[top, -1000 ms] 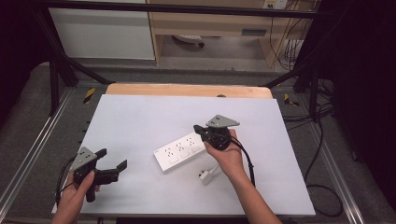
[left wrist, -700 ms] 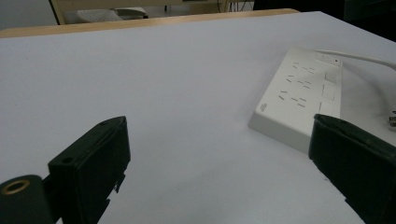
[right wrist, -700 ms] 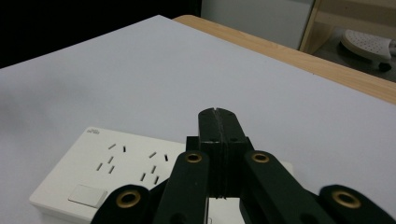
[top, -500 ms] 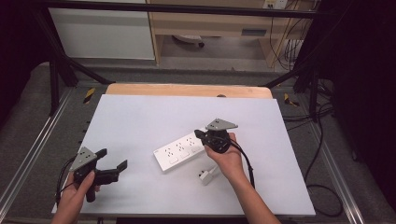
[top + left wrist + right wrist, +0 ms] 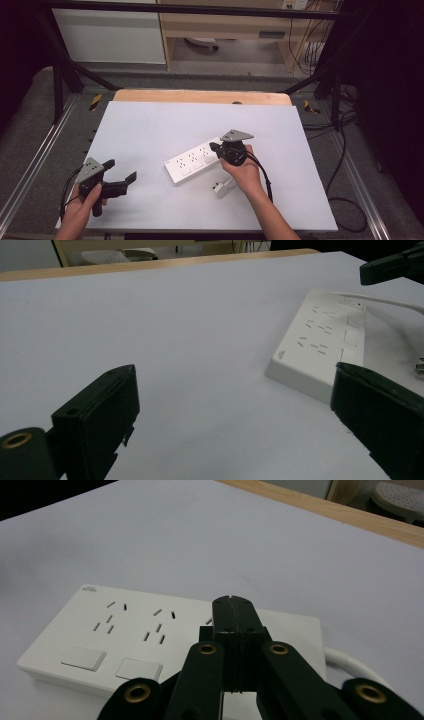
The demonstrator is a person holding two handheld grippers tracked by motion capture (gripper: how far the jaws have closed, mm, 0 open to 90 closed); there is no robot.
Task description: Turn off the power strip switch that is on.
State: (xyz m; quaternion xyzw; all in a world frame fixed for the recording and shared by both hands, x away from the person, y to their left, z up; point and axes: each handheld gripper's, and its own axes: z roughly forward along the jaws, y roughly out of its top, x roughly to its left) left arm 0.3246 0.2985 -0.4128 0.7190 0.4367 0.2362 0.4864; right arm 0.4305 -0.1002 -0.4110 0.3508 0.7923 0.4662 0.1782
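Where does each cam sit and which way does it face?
High view: above the person's side, facing forward and down on the table; both forearms, left gripper, right gripper.
Left gripper view: between its open jaws, facing the power strip.
Right gripper view: behind its shut jaws, over the power strip.
Shared: all three show the strip.

The left hand (image 5: 82, 202) is entering from the bottom left of the high view, gripping the left gripper (image 5: 122, 173) low and level, with its jaws standing wide apart. The right hand (image 5: 245, 172) is reaching in from the bottom centre, forearm angled up and left, holding the right gripper (image 5: 214, 147) with its jaws pressed together, tips pointing left and tilted downward.
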